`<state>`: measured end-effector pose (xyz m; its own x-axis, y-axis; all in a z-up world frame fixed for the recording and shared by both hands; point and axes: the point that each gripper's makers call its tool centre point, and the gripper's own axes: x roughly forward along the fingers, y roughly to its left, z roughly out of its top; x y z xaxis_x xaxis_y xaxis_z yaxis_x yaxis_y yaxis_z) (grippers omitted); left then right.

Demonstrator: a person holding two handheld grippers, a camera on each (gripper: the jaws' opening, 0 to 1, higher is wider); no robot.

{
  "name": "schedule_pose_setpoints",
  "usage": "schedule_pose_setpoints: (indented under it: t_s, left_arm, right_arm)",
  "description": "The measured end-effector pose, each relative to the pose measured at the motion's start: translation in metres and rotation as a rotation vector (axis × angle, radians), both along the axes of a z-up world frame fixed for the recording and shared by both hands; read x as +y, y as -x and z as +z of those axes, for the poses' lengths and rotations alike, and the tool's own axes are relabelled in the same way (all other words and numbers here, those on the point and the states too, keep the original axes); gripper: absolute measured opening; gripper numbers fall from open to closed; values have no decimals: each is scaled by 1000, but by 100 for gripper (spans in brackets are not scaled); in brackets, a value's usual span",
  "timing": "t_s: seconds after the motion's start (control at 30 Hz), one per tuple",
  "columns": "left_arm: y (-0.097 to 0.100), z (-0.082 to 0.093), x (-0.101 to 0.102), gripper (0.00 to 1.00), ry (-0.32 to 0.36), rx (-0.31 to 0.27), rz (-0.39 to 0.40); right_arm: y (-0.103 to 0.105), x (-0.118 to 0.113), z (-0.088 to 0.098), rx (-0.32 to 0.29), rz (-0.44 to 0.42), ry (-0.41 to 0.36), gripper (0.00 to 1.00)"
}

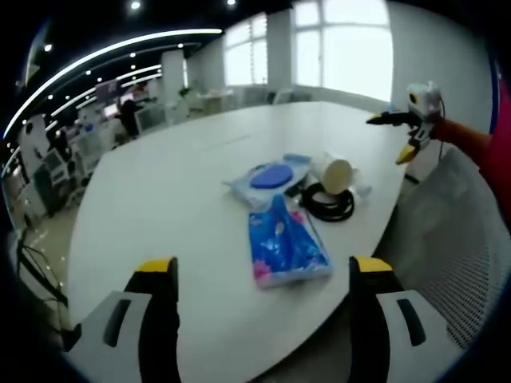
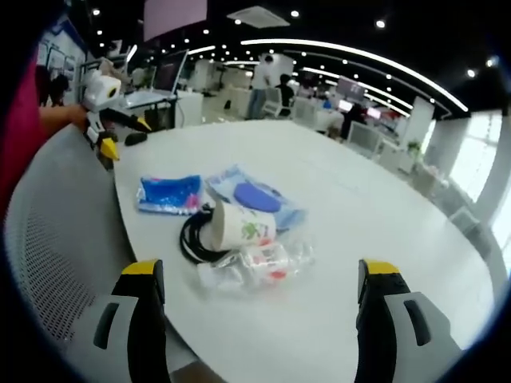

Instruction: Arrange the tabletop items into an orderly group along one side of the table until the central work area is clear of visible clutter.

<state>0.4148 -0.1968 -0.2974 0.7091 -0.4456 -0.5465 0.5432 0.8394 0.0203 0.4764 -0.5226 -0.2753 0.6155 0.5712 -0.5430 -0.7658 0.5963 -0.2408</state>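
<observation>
A cluster of items lies near the edge of the white round table (image 1: 160, 199). It holds a blue flowered packet (image 1: 286, 243), a clear bag with a blue disc (image 1: 271, 177), a paper cup (image 1: 335, 171) on its side and a coiled black cable (image 1: 327, 203). My left gripper (image 1: 262, 267) is open, short of the packet and holding nothing. In the right gripper view the packet (image 2: 169, 194), the bag (image 2: 257, 197), the cup (image 2: 242, 226), the cable (image 2: 192, 235) and a crumpled clear wrapper (image 2: 263, 259) lie ahead of my open, empty right gripper (image 2: 261, 270).
A grey mesh chair back (image 1: 447, 239) (image 2: 56, 239) stands against the table edge between the two grippers. The right gripper (image 1: 411, 132) shows far right over the edge, the left gripper (image 2: 112, 132) upper left. Desks, monitors and people fill the office behind.
</observation>
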Motion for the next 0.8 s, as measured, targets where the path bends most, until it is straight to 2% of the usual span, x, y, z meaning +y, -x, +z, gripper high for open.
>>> schedule_pose_setpoints:
  t_s: [0.27,0.43,0.5,0.53,0.8]
  left_arm:
    - [0,-1,0,85,-17,2,-5]
    - [1,-2,0,84,-22,6,-7]
    - [1,-1,0,84,-22,6,-5]
    - [1,-1,0,84,-22,6,-5]
    - [1,-1,0,84,-12,0,-4]
  right_arm:
    - [-5,9,3,-11,30,7,97]
    - [-3,22,2,9,47,-5,77]
    - [-2,28,0,15,56,-9,74]
    - [-2,36,1,3,63,-7,68]
    - [-4,42,2,-9,43,-16,52]
